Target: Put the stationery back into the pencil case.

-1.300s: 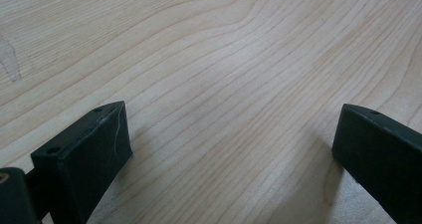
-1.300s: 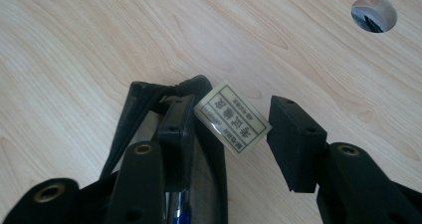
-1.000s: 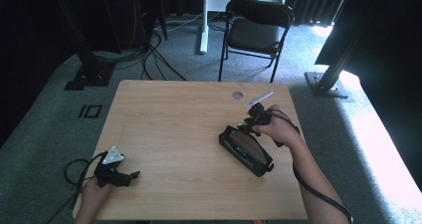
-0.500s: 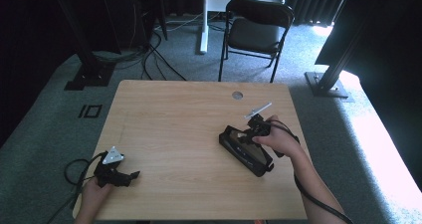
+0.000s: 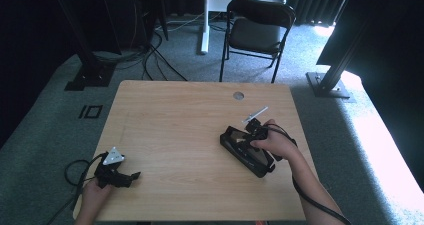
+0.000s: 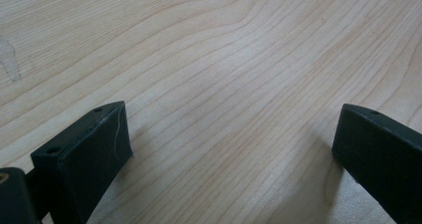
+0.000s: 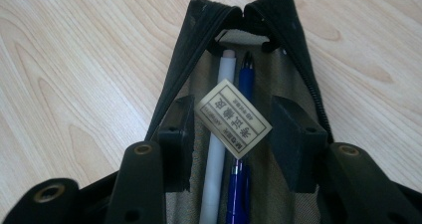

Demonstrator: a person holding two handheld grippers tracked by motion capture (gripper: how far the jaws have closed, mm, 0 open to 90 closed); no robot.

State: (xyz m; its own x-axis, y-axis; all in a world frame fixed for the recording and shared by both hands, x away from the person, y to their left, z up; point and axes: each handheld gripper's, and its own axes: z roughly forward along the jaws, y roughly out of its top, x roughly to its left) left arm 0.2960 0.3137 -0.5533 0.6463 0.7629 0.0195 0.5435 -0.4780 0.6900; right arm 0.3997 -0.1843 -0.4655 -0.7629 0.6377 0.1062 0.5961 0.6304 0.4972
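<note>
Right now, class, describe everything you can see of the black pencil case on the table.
The pencil case is black fabric with a zip along its edges, unzipped and spread open, showing a tan lining. It lies flat on the right of the wooden table. Inside lie a white pen, a blue pen and a cream printed label. The right gripper reaches into its opening.

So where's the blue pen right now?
The blue pen lies inside the open black pencil case on the table's right side, beside a white pen, between the right gripper's jaws.
</note>
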